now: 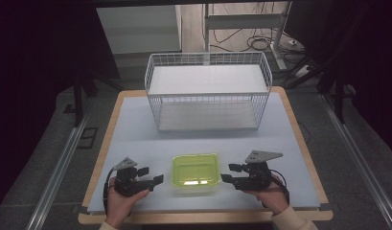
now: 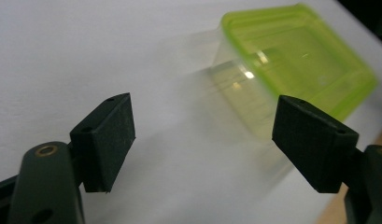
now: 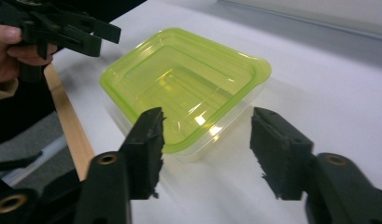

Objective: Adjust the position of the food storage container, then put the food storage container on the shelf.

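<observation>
Your left claw [image 1: 152, 175] sits near the front-left of the tabletop [image 1: 136, 129], jaws spread wide with nothing between them, aimed across at the container. In the left gripper view the pads [image 2: 109, 140] frame bare tabletop, and the box sits just beyond them, off to the right.

Now the middle: the clear container with the green lid [image 1: 195, 173] rests flat near the front edge of the tabletop, about centred, lid on, touched by neither claw. Behind it, toward the far edge, the white wire basket [image 1: 208, 91] stands well apart.

Over to your right claw [image 1: 230, 172]: it's parted too, jaws clearly apart and gripping nothing. In the right gripper view the container [image 3: 184, 86] lies just ahead of the pads [image 3: 149, 144], its near corner lining up with the gap.

So I'd call this the approach, both claws flanking the box, pickup not yet begun. The next move looks like closing in on the rim or side wall. Mind that the wall is thin and slick, so get one pad well under the lid's lip before squeezing, or it may skid away.
</observation>
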Demonstrator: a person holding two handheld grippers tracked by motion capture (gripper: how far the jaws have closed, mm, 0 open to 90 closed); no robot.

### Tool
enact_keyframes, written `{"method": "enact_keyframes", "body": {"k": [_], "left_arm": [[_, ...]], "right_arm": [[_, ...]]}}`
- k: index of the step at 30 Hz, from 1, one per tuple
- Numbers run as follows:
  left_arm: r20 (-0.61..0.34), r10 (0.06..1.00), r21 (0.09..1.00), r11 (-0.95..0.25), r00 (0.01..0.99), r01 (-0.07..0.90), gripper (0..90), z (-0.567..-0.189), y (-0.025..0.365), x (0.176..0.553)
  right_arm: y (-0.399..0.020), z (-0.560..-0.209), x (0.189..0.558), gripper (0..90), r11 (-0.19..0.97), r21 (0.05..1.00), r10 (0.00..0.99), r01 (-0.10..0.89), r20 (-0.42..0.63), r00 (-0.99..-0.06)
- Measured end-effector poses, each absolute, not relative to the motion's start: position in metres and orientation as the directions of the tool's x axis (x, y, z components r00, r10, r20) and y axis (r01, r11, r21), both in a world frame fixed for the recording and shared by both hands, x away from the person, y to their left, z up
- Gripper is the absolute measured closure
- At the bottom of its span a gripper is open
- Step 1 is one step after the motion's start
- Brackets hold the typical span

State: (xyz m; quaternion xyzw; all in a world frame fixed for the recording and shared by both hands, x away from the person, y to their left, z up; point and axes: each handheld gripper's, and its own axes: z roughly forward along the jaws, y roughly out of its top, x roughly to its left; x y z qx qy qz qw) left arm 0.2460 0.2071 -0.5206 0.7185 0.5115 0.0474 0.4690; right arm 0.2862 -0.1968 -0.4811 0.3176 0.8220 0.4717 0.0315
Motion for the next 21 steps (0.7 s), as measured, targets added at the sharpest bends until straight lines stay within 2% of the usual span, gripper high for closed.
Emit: {"method": "enact_keyframes", "body": {"k": [6,21], "left_arm": [[-0.491,0.724,0.708,0.006,0.485,0.707,22.6,-0.504,0.211,0.242],[-0.567,0.676,0.662,0.035,0.471,0.748,24.2,-0.495,0.198,0.252]], "right_arm": [[-0.199,-0.478,0.288,36.0,0.312,0.796,0.565,0.519,0.284,-0.775],[-0.197,-0.48,0.294,35.0,0.297,0.759,0.563,0.579,0.351,-0.748]]}}
